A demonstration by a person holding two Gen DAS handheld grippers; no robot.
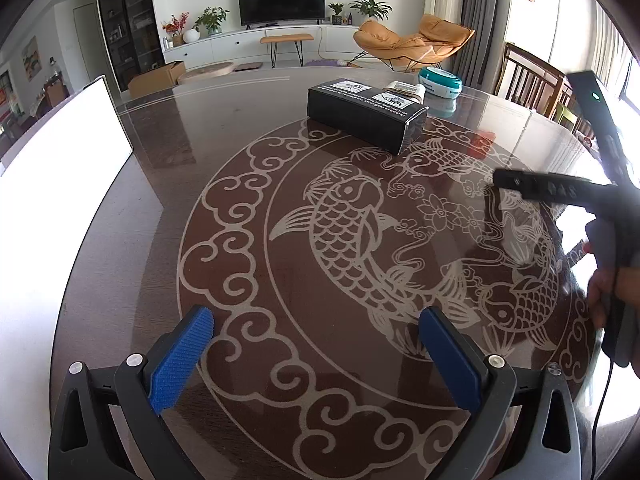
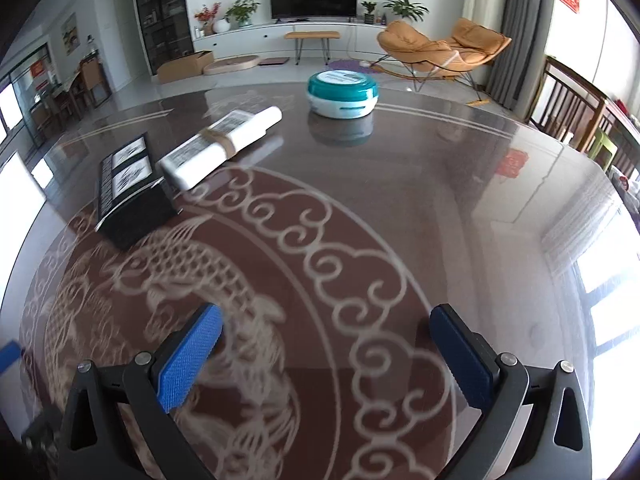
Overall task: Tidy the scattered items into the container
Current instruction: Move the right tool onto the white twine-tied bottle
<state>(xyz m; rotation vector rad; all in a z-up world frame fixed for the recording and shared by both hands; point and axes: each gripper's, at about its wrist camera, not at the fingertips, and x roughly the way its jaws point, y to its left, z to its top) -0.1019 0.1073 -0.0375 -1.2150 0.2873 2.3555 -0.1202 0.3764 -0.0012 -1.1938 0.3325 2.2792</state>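
A black box (image 1: 366, 118) lies on the dark round table, far ahead of my left gripper (image 1: 316, 318), which is open and empty over the fish pattern. Behind the box lie a white tube (image 1: 404, 90) and a round teal-and-white jar (image 1: 440, 82). In the right wrist view the black box (image 2: 128, 192) is at the left, the white tube (image 2: 222, 146) with a rubber band beside it, the jar (image 2: 343, 92) farther back. My right gripper (image 2: 326, 318) is open and empty. The right gripper's body (image 1: 592, 192) shows at the right edge of the left view.
A bright white container wall (image 1: 56, 184) stands at the table's left edge. Wooden chairs (image 2: 576, 116) stand at the table's far right. The glossy table (image 2: 400, 184) carries a carved fish and cloud pattern. A living room with TV lies beyond.
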